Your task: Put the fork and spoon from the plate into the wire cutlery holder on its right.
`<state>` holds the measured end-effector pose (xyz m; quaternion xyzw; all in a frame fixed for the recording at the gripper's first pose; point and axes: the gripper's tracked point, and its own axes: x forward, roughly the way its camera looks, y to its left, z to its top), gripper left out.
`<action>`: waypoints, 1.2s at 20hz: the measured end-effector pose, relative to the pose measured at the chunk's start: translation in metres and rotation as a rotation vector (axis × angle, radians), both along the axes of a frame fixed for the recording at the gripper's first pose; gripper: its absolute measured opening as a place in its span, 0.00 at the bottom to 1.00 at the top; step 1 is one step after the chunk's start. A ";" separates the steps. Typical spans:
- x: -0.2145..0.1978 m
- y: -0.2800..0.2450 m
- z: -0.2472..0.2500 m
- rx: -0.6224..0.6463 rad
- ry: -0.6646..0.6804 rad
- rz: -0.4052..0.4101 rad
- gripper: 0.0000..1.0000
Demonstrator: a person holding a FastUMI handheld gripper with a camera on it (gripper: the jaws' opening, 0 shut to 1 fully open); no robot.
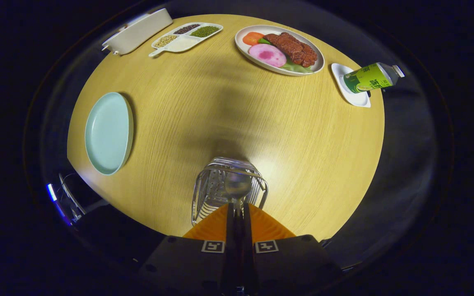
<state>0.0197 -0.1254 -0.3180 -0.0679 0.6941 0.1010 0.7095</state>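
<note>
My gripper is shut on the handle of a metal spoon. The spoon's bowl sticks out ahead of the fingertips and hangs over the open top of the wire cutlery holder, which stands on the round wooden table right below the fingers. Whether the spoon touches the wires I cannot tell. A pale green plate lies to the left of the holder, with nothing on it. I cannot make out a fork inside the holder through the wires.
Across the table sit a white plate of food, a divided white dish of beans and grains, a long white dish and a green bottle lying on a small white saucer. The table's front edge is close to the holder.
</note>
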 end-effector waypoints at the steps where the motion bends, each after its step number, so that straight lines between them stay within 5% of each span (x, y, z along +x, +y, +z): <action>1: 0.002 0.003 0.002 0.020 -0.008 -0.005 0.13; 2: 0.001 0.010 0.002 0.049 -0.018 -0.020 0.20; 4: 0.002 0.016 0.012 0.091 -0.050 -0.055 0.57; 8: 0.010 0.005 0.036 0.100 -0.180 -0.120 0.98; 16: 0.011 -0.021 0.129 0.192 -0.581 -0.342 1.00; 24: -0.013 -0.040 0.193 0.184 -0.937 -0.452 1.00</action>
